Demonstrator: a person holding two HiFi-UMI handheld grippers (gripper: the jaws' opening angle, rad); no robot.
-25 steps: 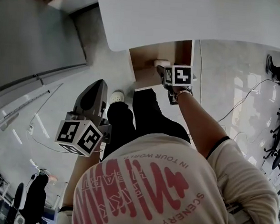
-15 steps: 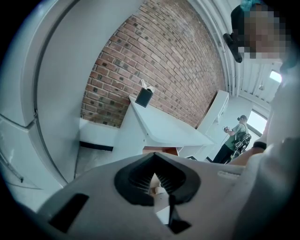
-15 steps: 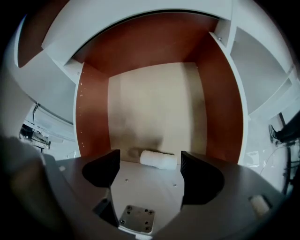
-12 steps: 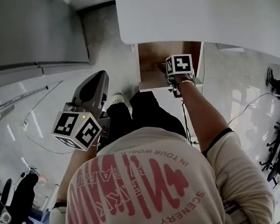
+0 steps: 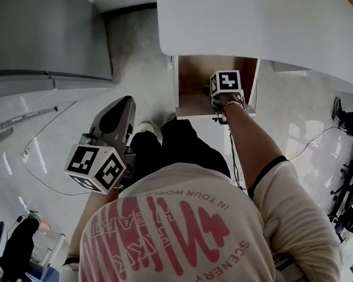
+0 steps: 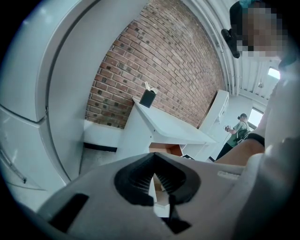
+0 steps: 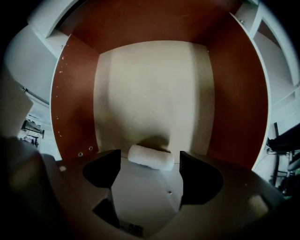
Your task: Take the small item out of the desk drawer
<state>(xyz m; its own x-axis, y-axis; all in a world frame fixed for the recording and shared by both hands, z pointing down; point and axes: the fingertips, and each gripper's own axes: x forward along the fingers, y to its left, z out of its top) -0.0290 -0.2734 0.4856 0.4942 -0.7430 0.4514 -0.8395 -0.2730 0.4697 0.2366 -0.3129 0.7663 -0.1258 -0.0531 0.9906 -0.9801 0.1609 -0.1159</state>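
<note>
Right gripper (image 7: 149, 167) points straight down into the open drawer (image 5: 188, 99) under the white desk top (image 5: 262, 29). Its jaws are wide apart and have just been opening, then easing in a touch. They grip nothing. Small white roll (image 7: 151, 157) lies on the drawer's pale floor, near the front end. It sits crosswise right in the gap between the two jaw tips, its long axis running jaw to jaw and slightly tilted. There is a thin gap at each end, so the pads are not on it. Brown drawer walls stand on either side. In the head view the roll is hidden under the right gripper. Left gripper (image 6: 154, 179) has its jaws all but together, only a thin slit between them, and holds nothing. It is held well away from the drawer, over the floor beside the person's leg, aimed toward the desk.
</note>
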